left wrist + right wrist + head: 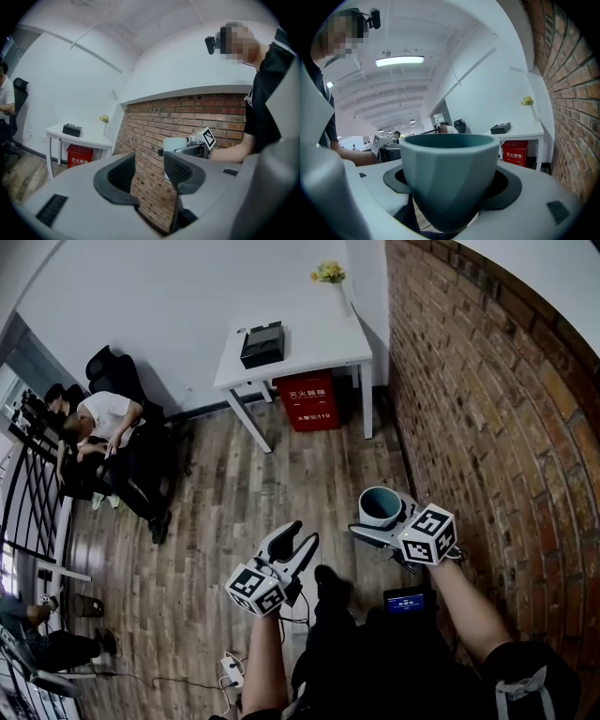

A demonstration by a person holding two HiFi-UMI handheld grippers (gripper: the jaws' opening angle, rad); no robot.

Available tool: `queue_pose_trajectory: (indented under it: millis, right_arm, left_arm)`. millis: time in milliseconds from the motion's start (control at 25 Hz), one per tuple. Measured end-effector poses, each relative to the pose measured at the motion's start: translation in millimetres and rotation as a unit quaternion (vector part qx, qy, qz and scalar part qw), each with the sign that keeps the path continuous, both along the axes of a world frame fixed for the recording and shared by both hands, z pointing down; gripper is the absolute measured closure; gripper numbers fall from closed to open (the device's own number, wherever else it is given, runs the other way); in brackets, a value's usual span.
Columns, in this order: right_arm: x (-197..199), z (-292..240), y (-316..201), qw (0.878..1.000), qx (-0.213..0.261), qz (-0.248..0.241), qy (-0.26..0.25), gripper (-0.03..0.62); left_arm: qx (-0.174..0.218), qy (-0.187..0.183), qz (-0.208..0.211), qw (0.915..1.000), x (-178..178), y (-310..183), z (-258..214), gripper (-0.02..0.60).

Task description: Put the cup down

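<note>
A teal cup (380, 502) sits upright between the jaws of my right gripper (384, 521), which is shut on it, out in the air above the wooden floor beside the brick wall. In the right gripper view the cup (450, 173) fills the middle, with a dark pad pressed against each side. My left gripper (302, 532) is to the left of the cup and a little lower, open and empty. The left gripper view shows its two pads (124, 171) apart with only brick wall between them, and the cup (176, 143) beyond.
A white table (291, 343) stands ahead against the white wall, with a black box (262, 343) and yellow flowers (328, 273) on it. A red box (307, 401) sits beneath. The brick wall (487, 427) runs along the right. A person (103, 418) sits at the left.
</note>
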State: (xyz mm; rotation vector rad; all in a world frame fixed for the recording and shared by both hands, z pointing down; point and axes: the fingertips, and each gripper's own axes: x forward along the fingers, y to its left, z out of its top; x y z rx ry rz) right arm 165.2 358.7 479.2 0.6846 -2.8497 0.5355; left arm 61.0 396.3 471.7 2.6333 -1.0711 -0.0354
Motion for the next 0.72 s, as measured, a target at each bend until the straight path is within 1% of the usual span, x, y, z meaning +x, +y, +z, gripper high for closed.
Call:
queue_pose_trajectory:
  millis: [160,240,360,520,640,720]
  right_arm:
    - [-10,11,-47,1.0,-0.004,0.004,0.002,0.198]
    - [-19,16,-76,1.0,-0.005,0.007,0.003,0.198]
    - [-40,18,-123,1.0,-0.009,0.019,0.004,0.198]
    - [-73,16,-196,0.999,-0.008,0.038,0.001,0.198]
    - [-96,13,-248,0.999,-0.006,0.047,-0.011,0.198]
    - [-109,13,-279,0.998,-0.007,0.054,-0.014,0.198]
  left_arm:
    - [0.0,-0.01,-0.008,0.9999,-23,-50,10,0.387]
    - [0.01,-0.018,-0.009,0.9997,-37,-79,11,0.39]
    - [0.026,-0.031,-0.004,0.9992,-64,-125,9,0.397]
    - [0.033,-0.042,0.007,0.9986,-103,-195,8,0.397]
    - [0.044,-0.061,0.022,0.9969,-125,-243,7,0.397]
    - [0.048,-0.066,0.027,0.9963,-139,-272,6,0.397]
